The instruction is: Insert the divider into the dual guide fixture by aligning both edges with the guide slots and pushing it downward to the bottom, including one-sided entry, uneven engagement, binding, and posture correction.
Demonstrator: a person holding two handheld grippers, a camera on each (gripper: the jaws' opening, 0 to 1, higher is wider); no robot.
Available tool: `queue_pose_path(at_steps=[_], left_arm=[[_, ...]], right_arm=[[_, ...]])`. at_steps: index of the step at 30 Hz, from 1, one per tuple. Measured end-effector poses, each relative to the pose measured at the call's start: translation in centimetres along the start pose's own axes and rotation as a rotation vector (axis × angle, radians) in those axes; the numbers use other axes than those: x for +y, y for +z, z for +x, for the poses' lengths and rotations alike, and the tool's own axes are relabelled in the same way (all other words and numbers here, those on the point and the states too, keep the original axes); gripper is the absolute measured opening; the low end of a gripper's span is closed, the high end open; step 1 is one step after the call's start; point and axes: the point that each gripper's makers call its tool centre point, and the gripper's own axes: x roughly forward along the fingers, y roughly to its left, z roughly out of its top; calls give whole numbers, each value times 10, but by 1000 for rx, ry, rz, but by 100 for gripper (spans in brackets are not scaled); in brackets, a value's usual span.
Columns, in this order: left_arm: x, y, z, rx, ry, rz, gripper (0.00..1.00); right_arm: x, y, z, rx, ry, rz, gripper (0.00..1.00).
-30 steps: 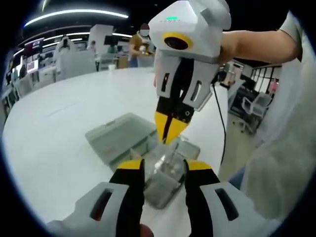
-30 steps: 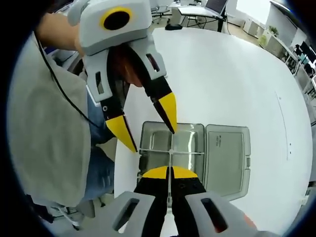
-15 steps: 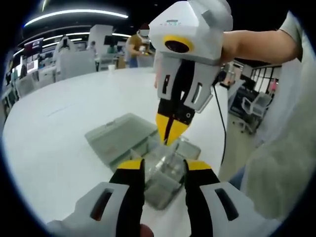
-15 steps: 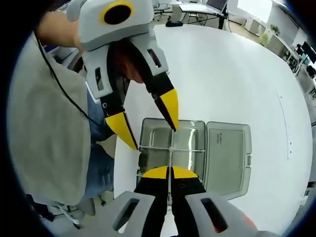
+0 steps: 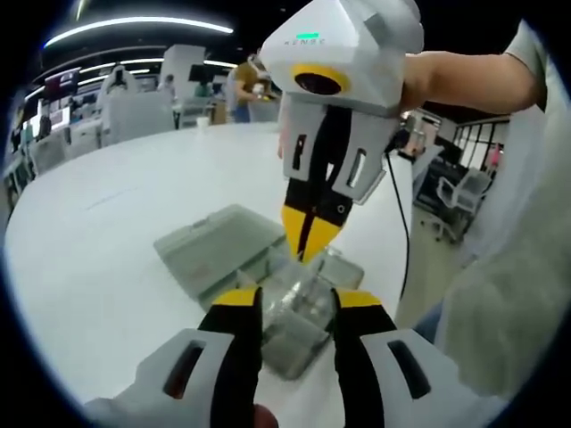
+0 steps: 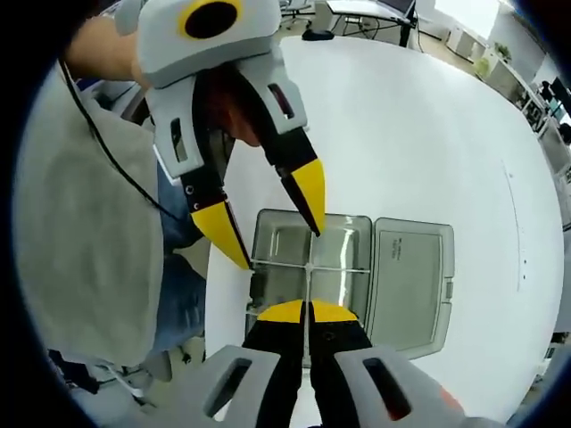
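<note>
Grippers meet over a clear plastic box [image 6: 312, 254] that sits near the edge of a white round table [image 6: 428, 134], its hinged lid [image 6: 412, 283] lying flat open beside it. In the right gripper view, the right gripper [image 6: 307, 309] has its yellow-tipped jaws pressed together on the top edge of a thin clear divider [image 6: 308, 283], which stands upright in the box and meets a cross divider [image 6: 310, 267] running across the box from side wall to side wall. The left gripper [image 6: 275, 218] comes in from above with its jaws spread, one yellow tip near each long wall of the box, gripping nothing. In the left gripper view, the left gripper [image 5: 296, 305] frames the box [image 5: 294, 312] between its parted jaws, while the right gripper [image 5: 308, 245] points straight down into it with jaws closed. How deep the divider sits in its slots cannot be told. A person's grey sleeve [image 5: 508, 294] shows at the side.
</note>
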Motion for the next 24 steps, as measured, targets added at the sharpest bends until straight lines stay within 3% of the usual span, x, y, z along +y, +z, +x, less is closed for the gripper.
queue_pose_path(at_steps=[24], left_arm=[[4, -1, 0, -3, 3, -4, 28]], right_arm=[[0, -1, 4, 27, 10, 12, 0]])
